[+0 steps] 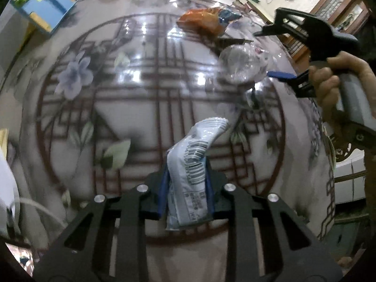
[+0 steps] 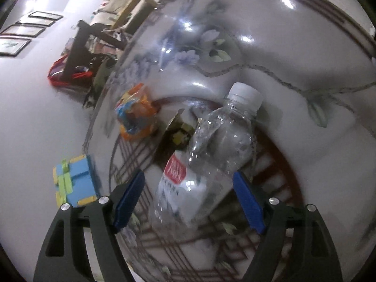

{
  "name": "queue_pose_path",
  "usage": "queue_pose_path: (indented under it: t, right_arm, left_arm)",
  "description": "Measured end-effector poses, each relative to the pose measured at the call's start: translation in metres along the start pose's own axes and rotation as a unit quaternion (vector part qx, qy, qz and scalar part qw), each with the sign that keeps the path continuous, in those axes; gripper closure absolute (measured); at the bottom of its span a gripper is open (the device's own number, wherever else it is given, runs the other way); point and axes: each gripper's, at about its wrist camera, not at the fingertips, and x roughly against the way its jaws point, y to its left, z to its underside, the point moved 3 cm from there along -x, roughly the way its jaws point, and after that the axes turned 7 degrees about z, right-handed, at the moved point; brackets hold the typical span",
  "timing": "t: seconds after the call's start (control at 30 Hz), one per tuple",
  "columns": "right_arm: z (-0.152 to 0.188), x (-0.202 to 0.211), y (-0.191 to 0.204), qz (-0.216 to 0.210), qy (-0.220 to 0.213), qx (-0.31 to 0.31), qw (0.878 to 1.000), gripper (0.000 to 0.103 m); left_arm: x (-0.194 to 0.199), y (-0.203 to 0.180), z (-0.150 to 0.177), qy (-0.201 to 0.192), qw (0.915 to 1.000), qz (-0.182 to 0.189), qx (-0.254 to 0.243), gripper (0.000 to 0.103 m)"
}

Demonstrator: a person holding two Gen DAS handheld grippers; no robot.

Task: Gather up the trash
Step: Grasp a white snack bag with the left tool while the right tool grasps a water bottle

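Note:
A pale blue-and-white wrapper (image 1: 195,150) with a barcode stands up between the blue pads of my left gripper (image 1: 186,188), which is shut on its lower part. A clear plastic bottle (image 2: 211,152) with a white cap and a red-and-white label lies on the table. My right gripper (image 2: 189,199) straddles the bottle, open, with a gap at each pad. In the left wrist view the bottle (image 1: 237,65) lies beside the right gripper (image 1: 262,54), which a hand (image 1: 329,84) holds. An orange snack bag (image 1: 202,21) (image 2: 135,115) and a dark wrapper (image 2: 174,131) lie beyond the bottle.
The round table (image 1: 141,82) (image 2: 293,47) has a glossy floral cover with a dark lattice pattern. A blue box with green and yellow strips (image 1: 47,7) (image 2: 75,183) stands off the table's edge. Chairs and furniture line the room behind.

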Motion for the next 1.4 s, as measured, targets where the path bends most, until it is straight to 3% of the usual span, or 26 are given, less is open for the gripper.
queue_pose_path:
  t: [0.13, 0.3, 0.33, 0.4, 0.57, 0.63, 0.73, 0.8, 0.93, 1.03, 1.13, 1.27, 1.4]
  right_arm:
    - [0.000, -0.008, 0.005, 0.012, 0.002, 0.010, 1.000, 0.027]
    - [0.008, -0.009, 0.011, 0.005, -0.004, 0.060, 0.998, 0.044]
    - [0.009, -0.006, 0.015, 0.003, -0.005, 0.077, 0.997, 0.055]
    - [0.012, -0.003, 0.020, 0.004, 0.002, 0.109, 0.994, 0.059]
    - [0.037, 0.013, 0.016, 0.018, 0.007, 0.194, 0.981, 0.067]
    - [0.057, 0.021, 0.011, 0.037, 0.017, 0.246, 0.968, 0.068]
    - [0.082, 0.027, 0.004, 0.079, 0.027, 0.308, 0.948, 0.068]
    - [0.090, 0.033, -0.001, 0.097, 0.016, 0.324, 0.941, 0.064]
    - [0.097, 0.044, -0.004, 0.117, -0.022, 0.321, 0.940, 0.036]
    - [0.100, 0.041, -0.003, 0.141, -0.031, 0.328, 0.934, 0.033]
    - [0.102, 0.033, -0.007, 0.148, -0.024, 0.310, 0.939, 0.032]
    - [0.101, 0.023, -0.015, 0.128, -0.012, 0.266, 0.955, 0.030]
    - [0.101, 0.019, -0.015, 0.125, -0.004, 0.250, 0.960, 0.031]
  left_arm:
    - [-0.002, 0.008, -0.003, -0.001, 0.9999, 0.011, 0.009, 0.077]
    - [-0.001, 0.019, -0.001, -0.003, 0.9997, 0.010, 0.022, 0.077]
    - [0.000, 0.021, 0.002, -0.001, 0.9997, 0.010, 0.024, 0.077]
    - [0.001, 0.021, 0.004, 0.000, 0.9996, 0.008, 0.028, 0.077]
    - [0.003, 0.017, 0.007, -0.007, 0.9996, 0.006, 0.027, 0.077]
    - [0.007, 0.016, 0.006, -0.010, 0.9996, 0.006, 0.026, 0.076]
    - [0.009, 0.013, 0.005, -0.013, 0.9997, 0.006, 0.022, 0.075]
    - [0.008, 0.010, 0.005, -0.012, 0.9997, 0.007, 0.018, 0.074]
    - [0.008, 0.004, 0.000, -0.017, 0.9997, 0.010, 0.014, 0.073]
    - [0.010, 0.000, -0.003, -0.022, 0.9996, 0.011, 0.012, 0.073]
    - [0.013, -0.004, -0.006, -0.028, 0.9995, 0.014, 0.008, 0.072]
    - [0.016, -0.004, -0.006, -0.032, 0.9993, 0.017, 0.010, 0.072]
    - [0.016, -0.006, -0.006, -0.032, 0.9992, 0.019, 0.012, 0.072]
